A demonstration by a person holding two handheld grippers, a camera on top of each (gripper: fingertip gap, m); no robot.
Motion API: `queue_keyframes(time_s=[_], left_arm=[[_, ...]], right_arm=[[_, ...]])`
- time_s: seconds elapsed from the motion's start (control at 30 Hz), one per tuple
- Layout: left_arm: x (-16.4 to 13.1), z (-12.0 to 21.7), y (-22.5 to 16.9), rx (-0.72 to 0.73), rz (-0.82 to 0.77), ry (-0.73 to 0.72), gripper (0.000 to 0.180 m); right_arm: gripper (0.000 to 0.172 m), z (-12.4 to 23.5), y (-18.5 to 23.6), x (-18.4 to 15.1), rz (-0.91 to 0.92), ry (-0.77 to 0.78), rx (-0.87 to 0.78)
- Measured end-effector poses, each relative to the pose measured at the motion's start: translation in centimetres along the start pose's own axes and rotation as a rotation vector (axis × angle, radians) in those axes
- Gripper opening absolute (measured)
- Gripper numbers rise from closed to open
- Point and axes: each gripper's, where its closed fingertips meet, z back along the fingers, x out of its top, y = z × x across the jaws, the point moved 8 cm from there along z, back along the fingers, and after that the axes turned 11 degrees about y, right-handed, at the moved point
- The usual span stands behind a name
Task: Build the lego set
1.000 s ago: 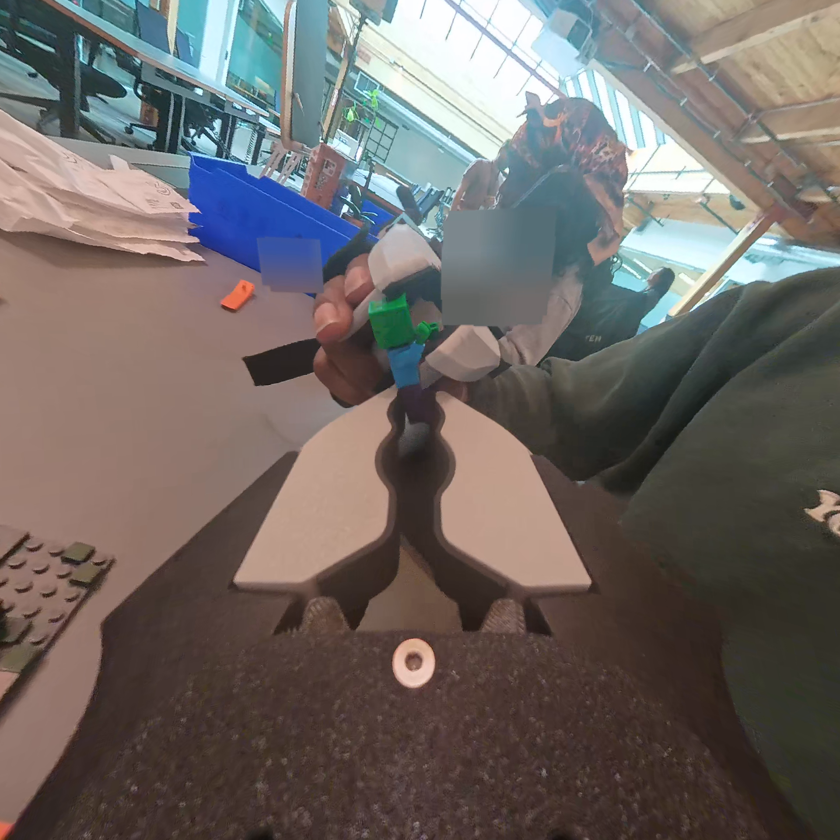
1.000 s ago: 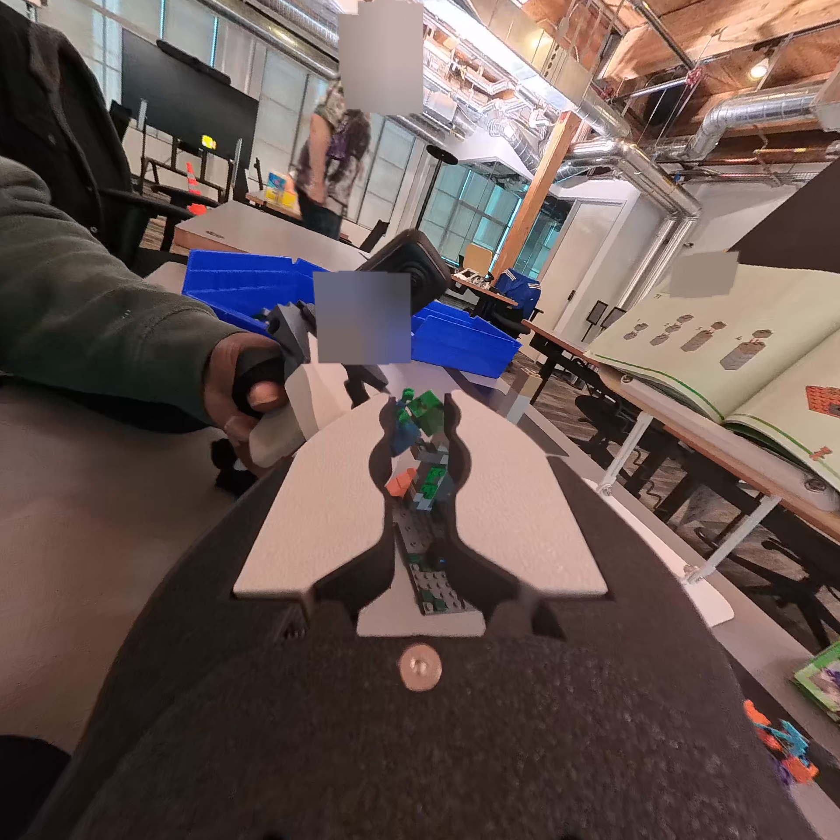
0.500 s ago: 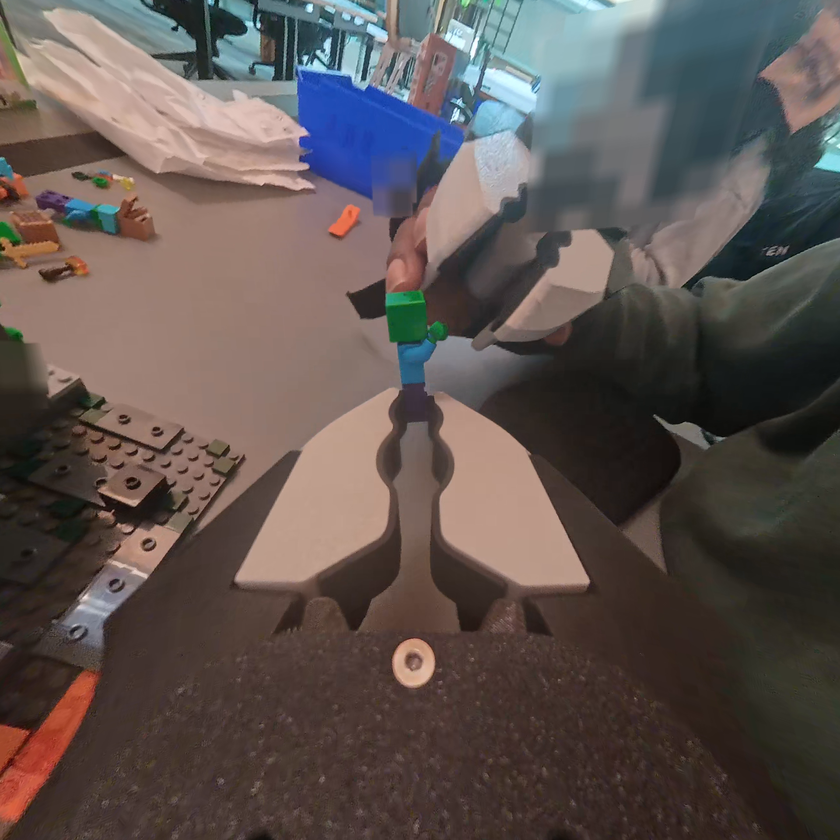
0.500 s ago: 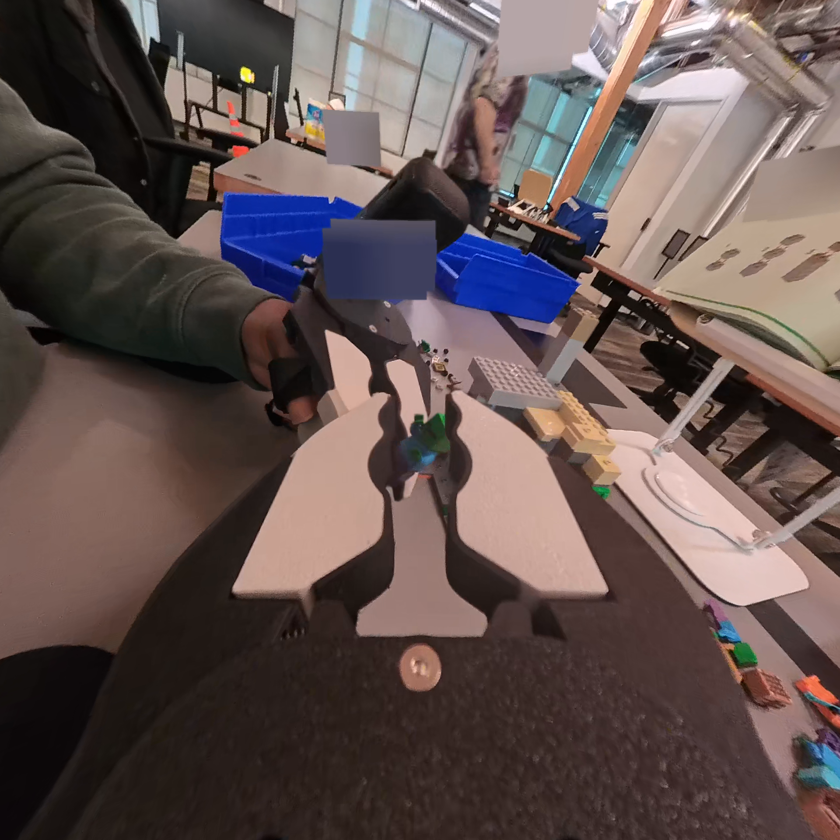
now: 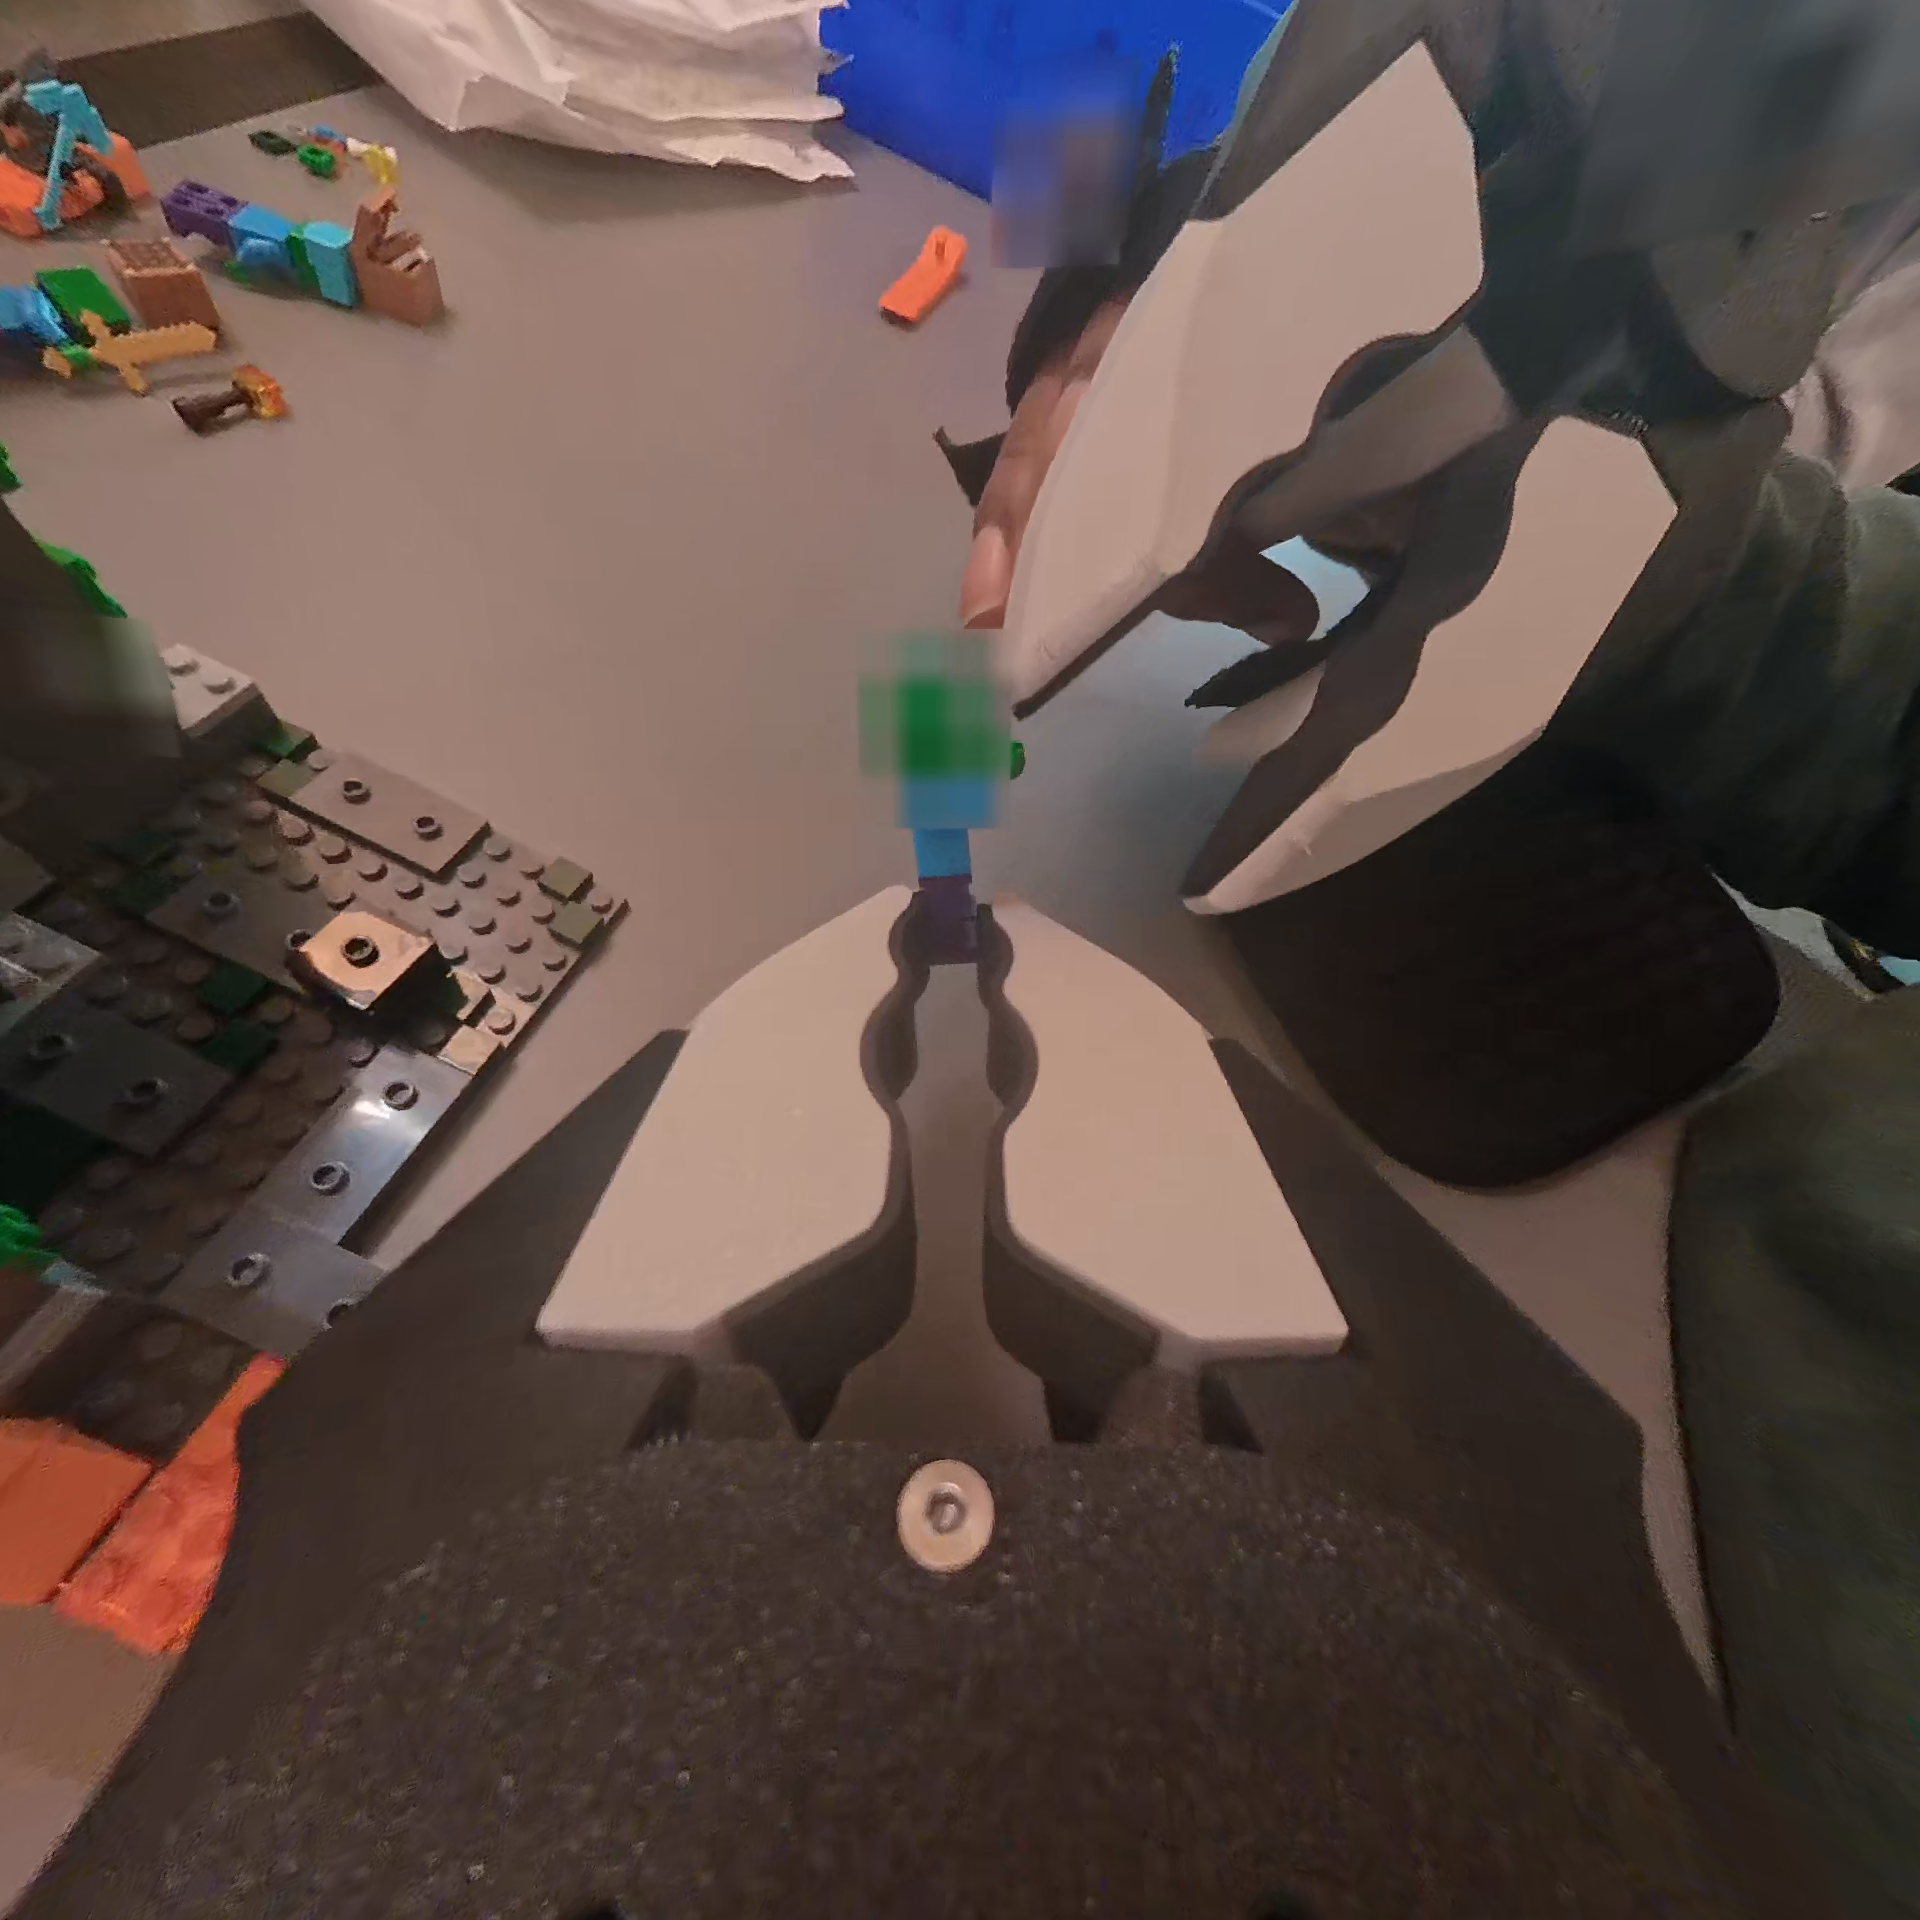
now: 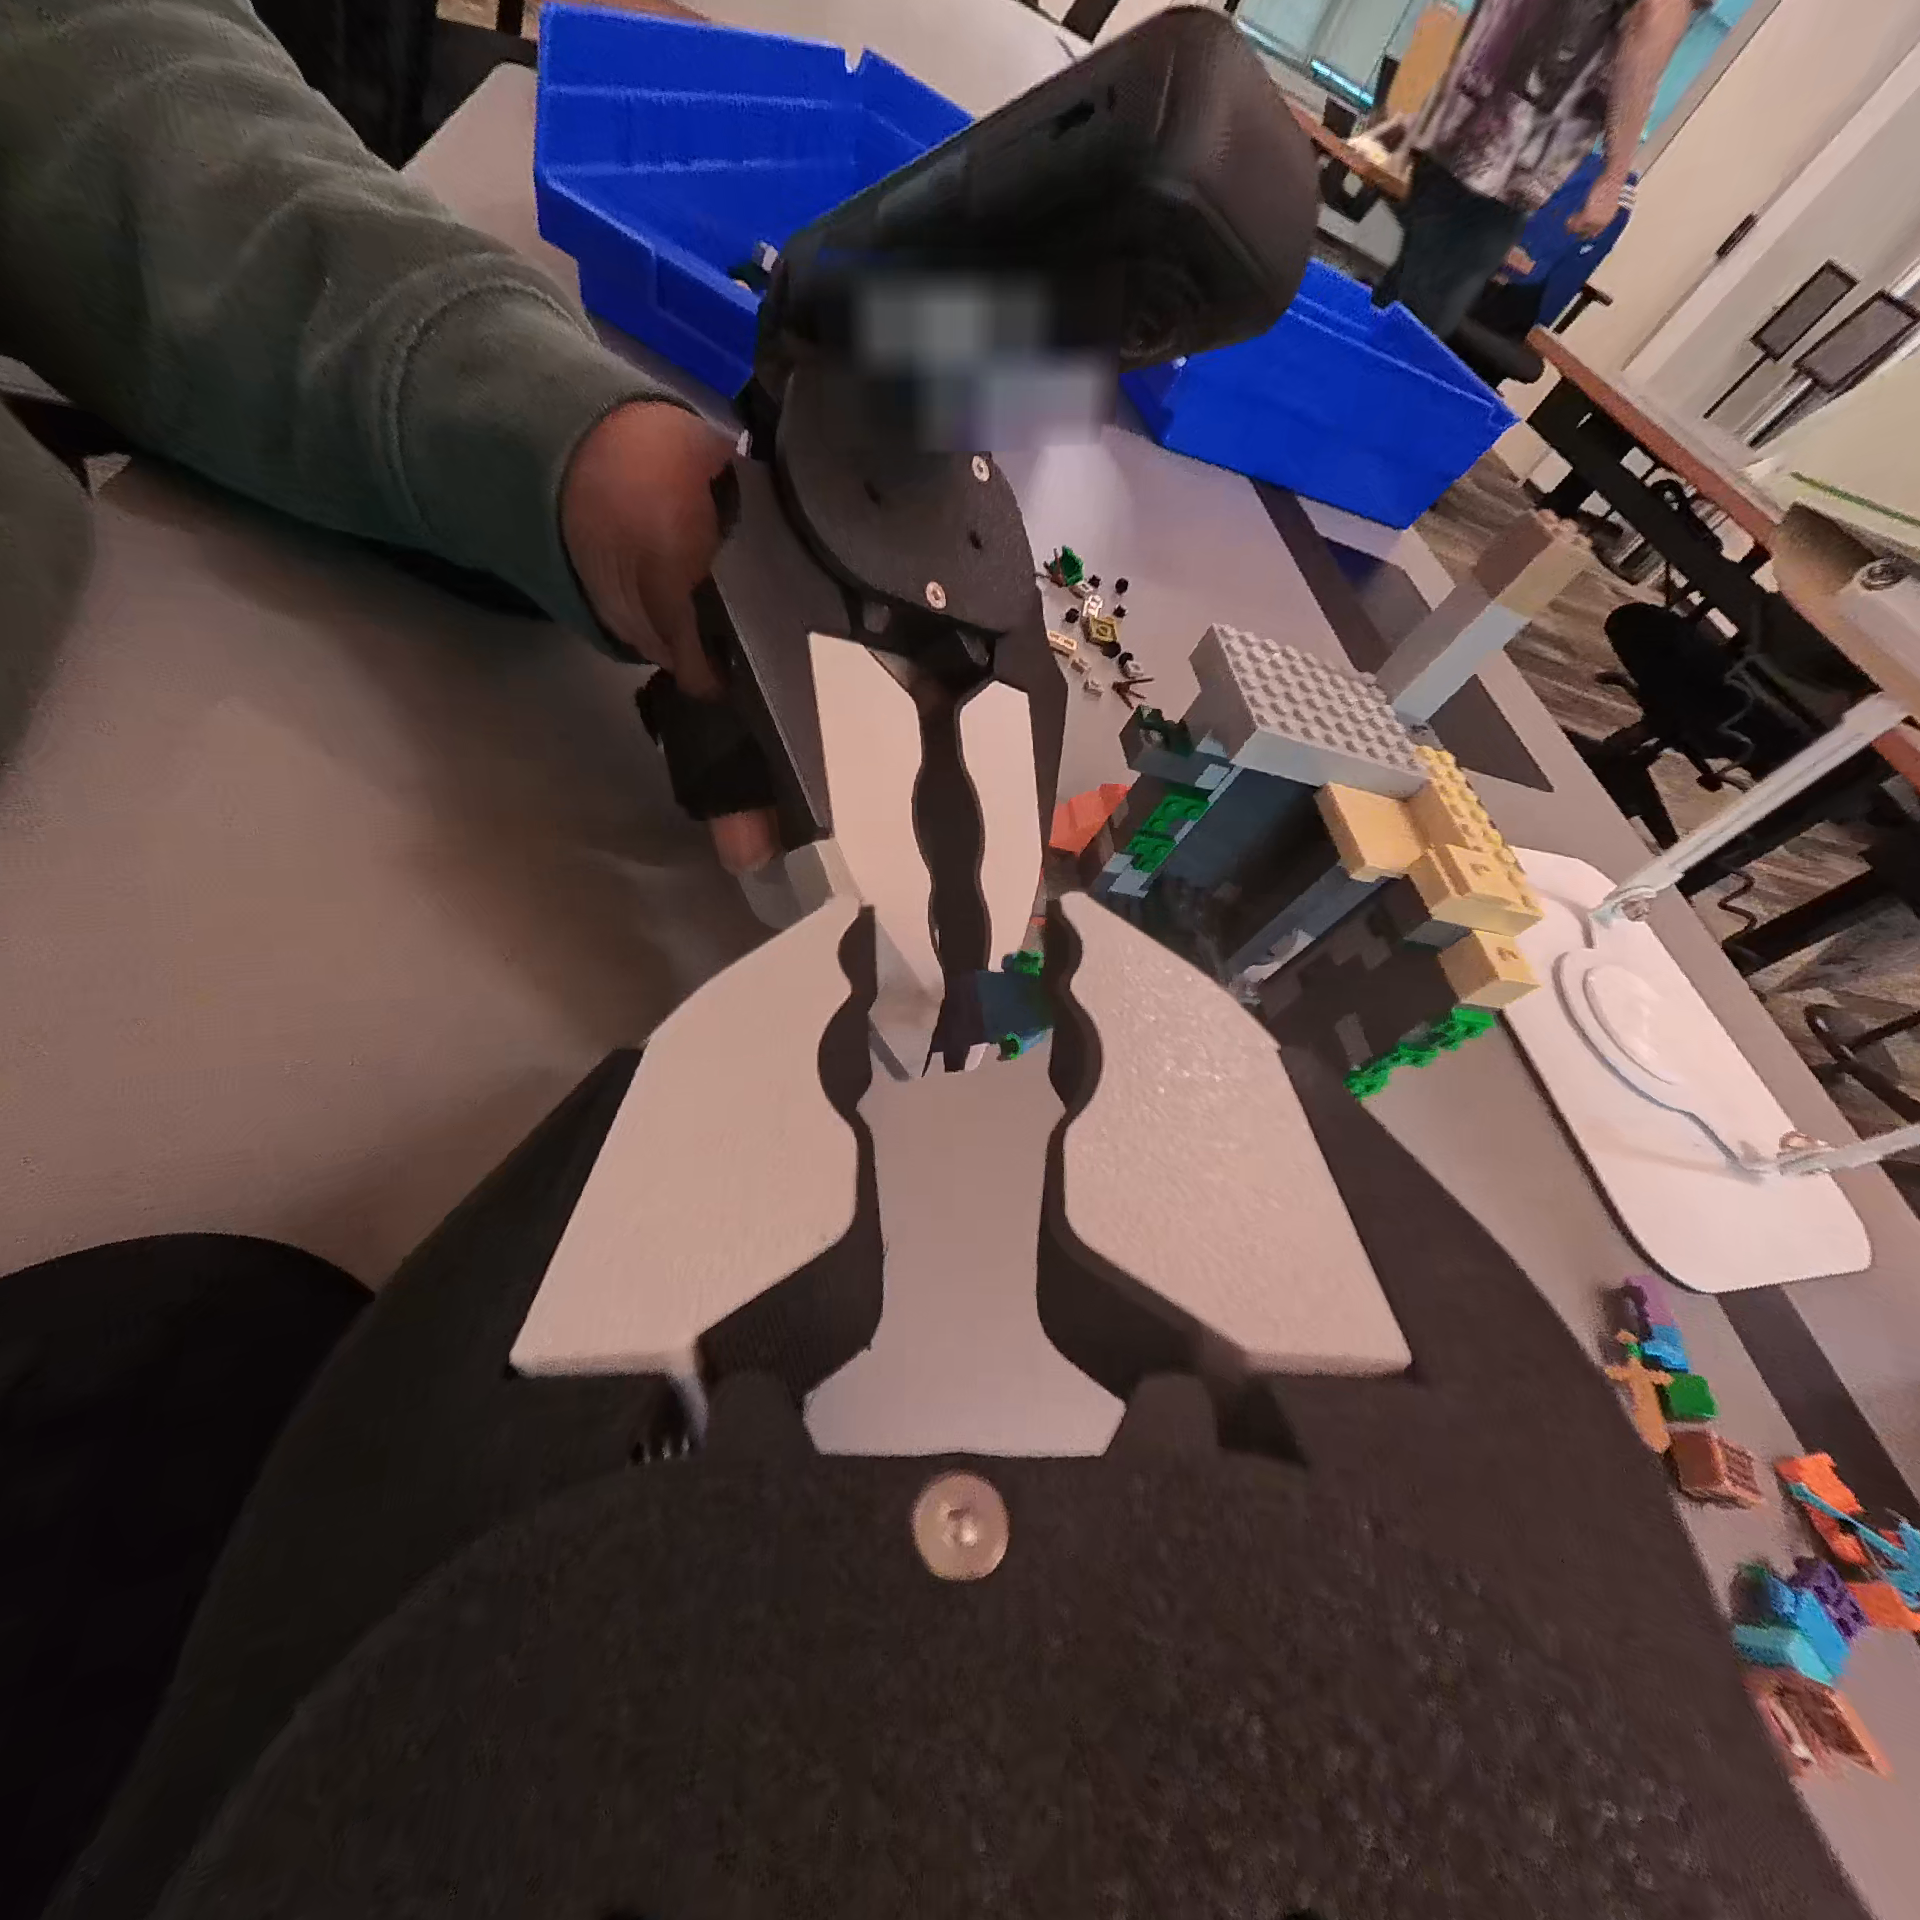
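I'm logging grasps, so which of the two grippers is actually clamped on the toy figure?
The left gripper: its tips pinch the figure's purple legs. The right gripper stands open around it, not pressing.

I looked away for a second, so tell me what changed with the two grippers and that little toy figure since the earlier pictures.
The right gripper, whose fingers earlier closely flanked the green-headed, blue-bodied brick figure, now stands off to its side with fingers spread. Both views have tipped down toward the grey table and the dark studded baseplate. The left gripper still pinches the figure's purple legs.
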Motion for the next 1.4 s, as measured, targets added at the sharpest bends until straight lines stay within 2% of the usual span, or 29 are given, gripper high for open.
queue_keyframes(time_s=[0.17, 0.47, 0.63, 0.83, 1.4], left_arm=[[-0.1, -0.2, -0.1, 0.028, -0.010, 0.024, 0.008], [0.1, 0.4, 0.4, 0.026, 0.037, -0.006, 0.008], [0.0, 0.5, 0.6, 0.030, 0.042, -0.001, 0.008], [-0.1, 0.4, 0.5, 0.056, 0.022, 0.017, 0.008], [-0.1, 0.3, 0.6, 0.014, 0.091, -0.010, 0.008]], right_arm=[[0.031, -0.2, -0.1, -0.1, 0.019, 0.023, -0.040], [0.025, -1.2, 1.0, -0.6, 0.078, 0.110, 0.007], [0.025, -0.7, 0.3, 0.0, 0.056, 0.031, -0.072], [0.029, -1.3, 0.2, -0.4, 0.060, 0.079, -0.114], [0.022, -1.2, 0.8, -0.2, 0.051, 0.078, -0.056]])
